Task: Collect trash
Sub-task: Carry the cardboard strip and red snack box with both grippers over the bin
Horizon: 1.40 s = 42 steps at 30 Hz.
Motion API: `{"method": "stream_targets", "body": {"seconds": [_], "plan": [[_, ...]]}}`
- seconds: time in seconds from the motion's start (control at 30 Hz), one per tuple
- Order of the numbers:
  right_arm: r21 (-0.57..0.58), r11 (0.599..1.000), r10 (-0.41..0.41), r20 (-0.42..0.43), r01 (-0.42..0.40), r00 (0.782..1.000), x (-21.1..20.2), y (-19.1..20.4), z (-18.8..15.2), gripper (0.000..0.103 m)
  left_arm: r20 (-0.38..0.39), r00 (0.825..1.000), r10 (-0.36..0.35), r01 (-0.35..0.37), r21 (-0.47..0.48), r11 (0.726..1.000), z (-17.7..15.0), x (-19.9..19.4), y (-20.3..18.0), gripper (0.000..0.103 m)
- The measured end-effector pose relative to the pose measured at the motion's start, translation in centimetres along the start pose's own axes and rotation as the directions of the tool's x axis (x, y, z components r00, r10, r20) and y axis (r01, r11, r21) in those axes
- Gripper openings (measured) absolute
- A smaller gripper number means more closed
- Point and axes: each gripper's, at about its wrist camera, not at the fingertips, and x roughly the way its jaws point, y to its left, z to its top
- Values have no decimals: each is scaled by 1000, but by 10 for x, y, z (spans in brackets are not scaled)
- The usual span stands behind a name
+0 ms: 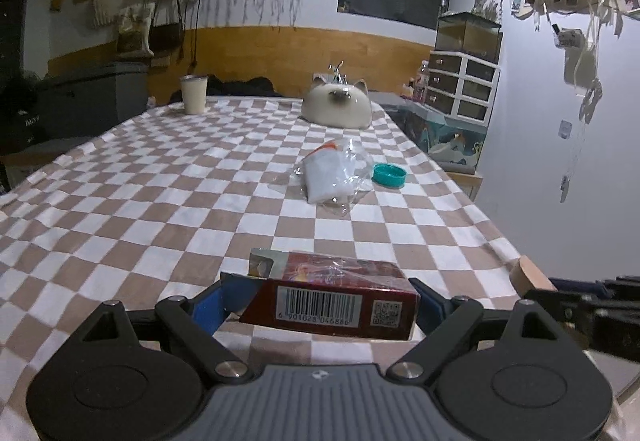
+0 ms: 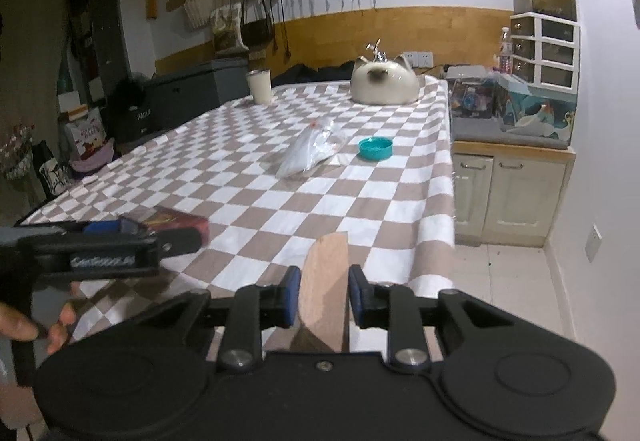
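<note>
We have the left hand-held gripper (image 1: pixel 326 301) spread wide around a red carton (image 1: pixel 332 295) lying flat on the checkered bench (image 1: pixel 160 181) at its near edge. The blue pads (image 1: pixel 208 307) flank the carton's short ends; whether they press on it yet we cannot tell, there looks to be a sliver of gap on the left side. The right hand-held gripper (image 2: pixel 324 297) pinches a thin tan card piece (image 2: pixel 322 289) upright between its pads, nearly pressed together.

Risks from here:
- The carton fills almost the whole spread of the jaws, so if we close off-centre one pad likely pushes it sideways instead of clamping it. It has loose clear film on top, which could slip.
- The carton sits close to the bench edge, so a shove may send it off to the floor.
- The two hand-held grippers are near each other; in the right view the left one sits just beside the card, so a swing could knock the card out of its thin pinch.
- The card is held by a narrow edge and may pivot or slide out.

Other trash waits further up the bench: a clear plastic bag (image 1: pixel 334 175) and a teal lid (image 1: pixel 389 175) just beside it, well apart from both grippers. The bag is limp and crinkly, probably hard to pinch cleanly. A cat-shaped container (image 1: pixel 336 106) and a cup (image 1: pixel 194 94) stand at the far end; we judge they are not trash, so over-reaching risks bumping them.
</note>
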Motion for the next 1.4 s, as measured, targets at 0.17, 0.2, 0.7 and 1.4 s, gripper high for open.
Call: {"method": "stream_targets", "body": {"seconds": [0.17,0.2,0.7,1.4], "plan": [[6,1000,-8,42,8,999,-21,-10,0,27,31,999,17,-17,13,1000,-3,-26,-15,90],[6,1000,-9,48,9,999,-26,-12,0,27,37,999,17,-17,13,1000,-4,-32,-18,90],[27,997,-74,122,72,990,-90,-53,-12,27,80,997,-8,4,47,999,-16,-71,-82,90],[168,960,-244,109,224,963,-147,-170,-58,27,14,984,-180,176,156,972,-39,-38,-222,90]]}}
